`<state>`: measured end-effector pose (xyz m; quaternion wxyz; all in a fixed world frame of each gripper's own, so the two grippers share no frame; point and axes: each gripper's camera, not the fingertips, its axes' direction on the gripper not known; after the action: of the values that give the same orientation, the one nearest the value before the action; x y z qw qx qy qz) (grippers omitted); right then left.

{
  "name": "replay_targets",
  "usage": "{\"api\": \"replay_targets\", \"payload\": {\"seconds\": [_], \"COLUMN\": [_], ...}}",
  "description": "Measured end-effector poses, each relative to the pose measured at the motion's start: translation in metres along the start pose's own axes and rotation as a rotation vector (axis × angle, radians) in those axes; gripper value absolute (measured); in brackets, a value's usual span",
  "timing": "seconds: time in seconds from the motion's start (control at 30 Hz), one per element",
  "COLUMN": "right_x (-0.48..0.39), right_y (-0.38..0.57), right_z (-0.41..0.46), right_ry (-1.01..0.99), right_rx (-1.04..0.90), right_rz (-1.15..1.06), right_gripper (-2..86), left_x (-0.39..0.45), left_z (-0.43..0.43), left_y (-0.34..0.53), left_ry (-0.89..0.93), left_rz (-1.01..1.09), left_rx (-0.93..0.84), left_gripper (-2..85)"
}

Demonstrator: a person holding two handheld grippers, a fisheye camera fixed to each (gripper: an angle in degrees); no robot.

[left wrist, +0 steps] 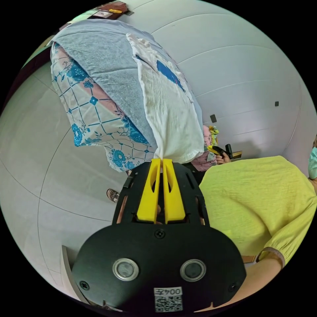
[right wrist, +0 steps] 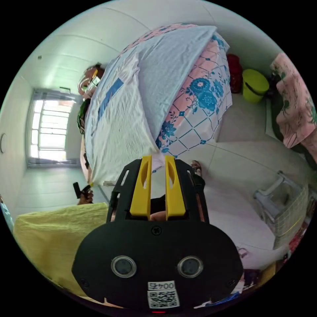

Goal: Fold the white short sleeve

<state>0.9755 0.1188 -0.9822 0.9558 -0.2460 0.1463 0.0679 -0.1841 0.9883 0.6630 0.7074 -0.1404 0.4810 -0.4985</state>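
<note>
The white short sleeve shirt (left wrist: 168,109) with a blue patch lies flat on a grey cloth (left wrist: 99,62) spread over a blue floral sheet (left wrist: 95,115). My left gripper (left wrist: 161,160) is shut on one lower corner of the shirt, which tapers into its yellow jaws. In the right gripper view the shirt (right wrist: 115,128) runs away from me, and my right gripper (right wrist: 158,158) pinches its other lower corner with a narrow gap between the jaws. The left gripper (right wrist: 86,187) shows small at the shirt's far corner. The right gripper (left wrist: 218,151) shows small in a hand.
A person's yellow top (left wrist: 257,201) is close beside both grippers. On the tiled floor (right wrist: 251,142) stand a green bucket (right wrist: 255,85) and a red container (right wrist: 234,72). A pink floral cloth (right wrist: 294,109) hangs nearby, and a white plastic rack (right wrist: 284,201) stands below it. Wall panels (left wrist: 237,66) lie beyond the bed.
</note>
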Motion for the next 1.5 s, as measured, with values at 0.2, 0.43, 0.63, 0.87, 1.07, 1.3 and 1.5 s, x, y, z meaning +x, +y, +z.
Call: {"api": "replay_targets", "payload": {"seconds": [0.2,0.43,0.63,0.87,1.07,1.3,1.5], "right_x": [0.055,0.082,0.088,0.089,0.096,0.095,0.090], "right_y": [0.003,-0.002,-0.010,-0.016,-0.016,-0.024,-0.031], "right_z": [0.009,0.006,-0.008,-0.009,-0.014,-0.014,-0.021], "right_ry": [-0.196,-0.267,-0.256,-0.236,-0.275,-0.266,-0.236], "right_rx": [0.019,0.030,0.037,-0.037,-0.069,-0.082,-0.104], "right_rz": [0.081,0.040,-0.035,-0.080,-0.094,-0.104,-0.141], "right_gripper": [9.3,9.8,10.1,8.2,5.0,5.1,3.2], "left_x": [-0.004,-0.007,-0.009,-0.013,-0.018,-0.018,-0.015], "left_z": [-0.001,0.002,-0.001,-0.002,0.001,0.006,-0.023], "left_y": [-0.016,-0.037,-0.052,-0.055,-0.054,-0.052,-0.047], "left_ry": [0.005,-0.011,0.000,0.035,0.072,0.089,0.159], "left_rz": [-0.104,-0.190,-0.183,-0.165,-0.176,-0.172,-0.165], "left_rx": [-0.056,-0.124,-0.153,-0.156,-0.116,-0.158,-0.100], "left_gripper": [0.9,1.0,1.1,1.5,1.8,1.2,1.0]}}
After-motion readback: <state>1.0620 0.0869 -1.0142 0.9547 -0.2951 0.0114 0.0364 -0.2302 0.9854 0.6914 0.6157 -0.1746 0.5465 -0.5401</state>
